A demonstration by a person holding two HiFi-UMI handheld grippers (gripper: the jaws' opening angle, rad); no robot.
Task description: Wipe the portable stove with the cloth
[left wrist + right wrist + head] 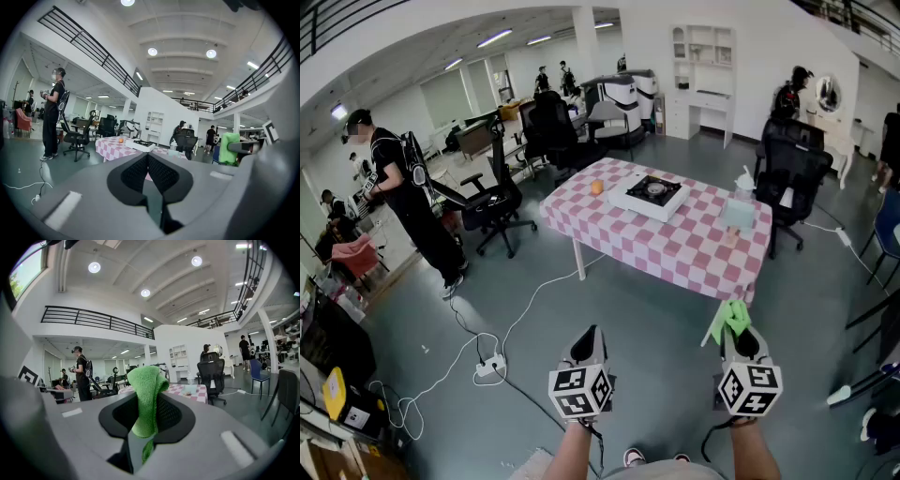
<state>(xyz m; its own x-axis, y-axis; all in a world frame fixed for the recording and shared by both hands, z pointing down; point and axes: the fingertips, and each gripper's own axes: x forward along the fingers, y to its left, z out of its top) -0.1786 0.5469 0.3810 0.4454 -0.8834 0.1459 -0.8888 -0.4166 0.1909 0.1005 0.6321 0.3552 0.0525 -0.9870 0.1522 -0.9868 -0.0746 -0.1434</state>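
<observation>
Large open hall, grey floor (656, 337), railed gallery overhead, ceiling lamps on. Black office chairs scattered about; a person in black (405, 192) stands off to the left, others farther back.

Bench (675, 251) stands mid-floor under a pink-and-white checked cover.
- Portable stove (649, 195): white body with a dark burner top, flat on the bench near its middle, closer to the far edge.
- An orange (596, 187) lies just left of it, toward the left corner.
- A pale teal container (738, 210) is near the right edge.

A white cable runs over the floor to a power strip (490, 366).

Both grippers are held low over the floor, well apart from the bench and pointing toward it.
- Left gripper (147, 157): jaws pressed together, tips meeting, nothing between them.
- Right gripper (741, 336): jaws pinching the green cloth (143, 397). The cloth is bunched, rising past the tips in a folded hump with a short tail hanging below the clamp. It touches nothing on the bench.
</observation>
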